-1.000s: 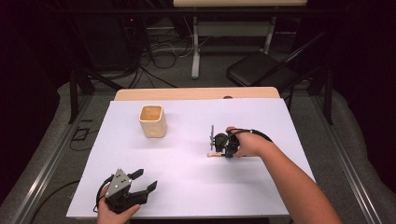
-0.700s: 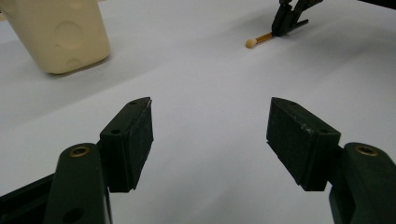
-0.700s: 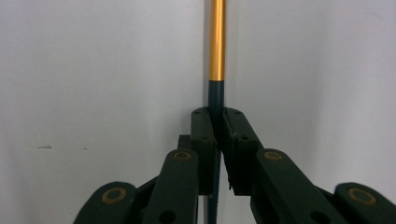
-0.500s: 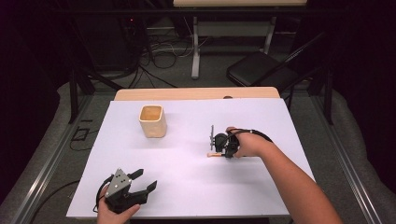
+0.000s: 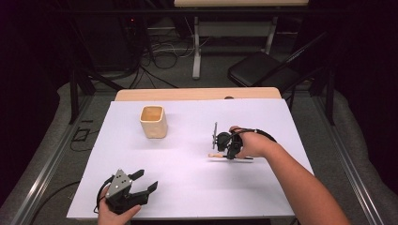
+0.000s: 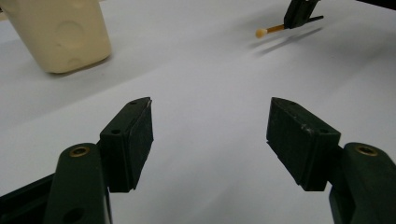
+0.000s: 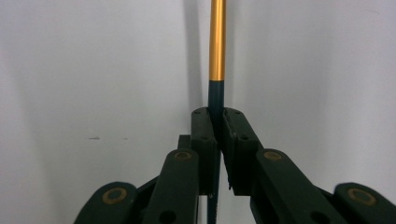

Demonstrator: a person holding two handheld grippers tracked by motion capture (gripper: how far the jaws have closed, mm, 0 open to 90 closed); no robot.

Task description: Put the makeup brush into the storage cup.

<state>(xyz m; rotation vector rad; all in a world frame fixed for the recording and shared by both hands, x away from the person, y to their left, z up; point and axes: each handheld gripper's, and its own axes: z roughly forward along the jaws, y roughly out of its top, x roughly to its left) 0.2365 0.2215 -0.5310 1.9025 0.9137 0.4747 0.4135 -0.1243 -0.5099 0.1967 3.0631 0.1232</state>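
Right gripper (image 7: 217, 135) clamps a thin stick (image 7: 217, 42) at centre frame; left gripper (image 6: 210, 135) waits wide, empty (lower left). Next, probably: carry it to the cup (image 5: 154, 122).

you face a white table (image 5: 187, 187) | wooden strip (image 5: 197, 94) along its far edge | black folding chair (image 5: 263, 70) beyond | cables (image 5: 164, 51) on grey floor | dark surroundings

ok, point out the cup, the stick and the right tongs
cup (image 5: 154, 123), high view, front wall
stick (image 7: 217, 42), right gripper view, gold shaft section
right tongs (image 7: 218, 122), right gripper view, between the tips, shut on the stick
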